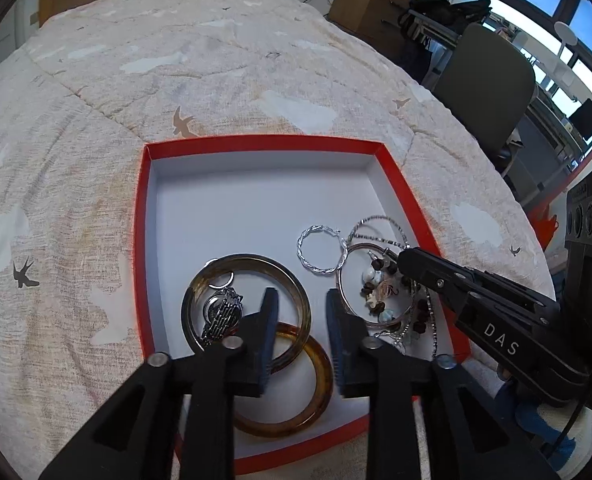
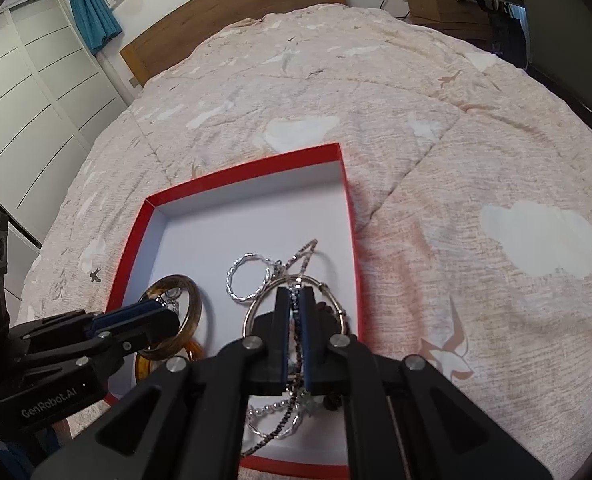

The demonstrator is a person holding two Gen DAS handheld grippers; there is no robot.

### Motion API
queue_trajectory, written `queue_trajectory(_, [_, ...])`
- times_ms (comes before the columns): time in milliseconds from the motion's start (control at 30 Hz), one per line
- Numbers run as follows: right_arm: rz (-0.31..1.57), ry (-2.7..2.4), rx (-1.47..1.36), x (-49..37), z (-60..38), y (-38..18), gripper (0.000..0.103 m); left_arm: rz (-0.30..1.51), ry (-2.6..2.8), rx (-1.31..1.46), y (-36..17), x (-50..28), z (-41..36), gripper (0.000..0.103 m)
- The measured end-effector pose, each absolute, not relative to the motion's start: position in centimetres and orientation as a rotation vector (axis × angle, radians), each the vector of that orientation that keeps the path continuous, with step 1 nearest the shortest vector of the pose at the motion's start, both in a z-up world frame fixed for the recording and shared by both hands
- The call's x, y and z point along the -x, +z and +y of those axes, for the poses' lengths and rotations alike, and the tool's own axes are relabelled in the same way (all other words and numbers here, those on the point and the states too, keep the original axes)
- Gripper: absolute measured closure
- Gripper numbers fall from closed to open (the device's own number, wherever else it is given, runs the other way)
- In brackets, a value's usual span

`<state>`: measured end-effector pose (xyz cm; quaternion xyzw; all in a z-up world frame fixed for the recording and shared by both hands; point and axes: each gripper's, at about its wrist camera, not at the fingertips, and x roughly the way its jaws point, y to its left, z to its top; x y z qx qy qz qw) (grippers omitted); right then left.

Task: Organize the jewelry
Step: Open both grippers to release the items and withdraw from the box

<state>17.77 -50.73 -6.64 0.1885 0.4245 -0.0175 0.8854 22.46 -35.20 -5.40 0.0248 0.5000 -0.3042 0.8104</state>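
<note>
A red-rimmed box (image 1: 264, 142) (image 2: 248, 170) with a white floor lies on the bed. In it are a large amber bangle (image 1: 252, 258) resting on a second one (image 1: 324, 384), a silver watch (image 1: 222, 312), a twisted silver hoop (image 1: 302, 256) (image 2: 236, 268), a thin metal bangle (image 1: 342, 280) and a heap of brown and white beads (image 1: 380, 280). My left gripper (image 1: 302, 300) (image 2: 168, 312) hovers open over the amber bangles, its pads apart. My right gripper (image 2: 295, 292) (image 1: 406, 258) is shut on a dark beaded necklace (image 2: 295, 320) over the heap at the box's right side.
The box sits on a beige quilt (image 2: 456, 160) with bird and cloud prints. A wooden headboard (image 2: 232, 12) and white wardrobe doors (image 2: 36, 120) lie beyond. An office chair (image 1: 488, 92) and a wooden cabinet (image 1: 368, 4) stand off the bed's right side.
</note>
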Motion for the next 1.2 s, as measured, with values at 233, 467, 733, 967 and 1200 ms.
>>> queue_trajectory(233, [0.877,-0.055,-0.38,-16.4,-50.3,-5.2,0.095,1.031,-0.651,-0.061,-3.3,-21.1,-34.5,0.062])
queue_trajectory(467, [0.879,-0.082,-0.346,-15.3,-49.9,-3.5,0.075,1.0,-0.647,-0.068,-1.4,-19.6,-33.9,0.055])
queue_trajectory(733, [0.865,-0.093,-0.333,-13.6,-48.5,-1.5,0.075,0.959,-0.629,-0.074,0.7,-17.7,-32.3,0.053])
queue_trajectory(967, [0.846,-0.081,-0.313,-11.9,-45.8,0.8,0.075,0.92,-0.569,-0.077,2.7,-16.1,-29.8,0.043])
queue_trajectory(1200, [0.828,-0.065,-0.295,-9.5,-42.5,2.7,0.071,0.883,-0.49,-0.086,4.5,-13.9,-26.2,0.037])
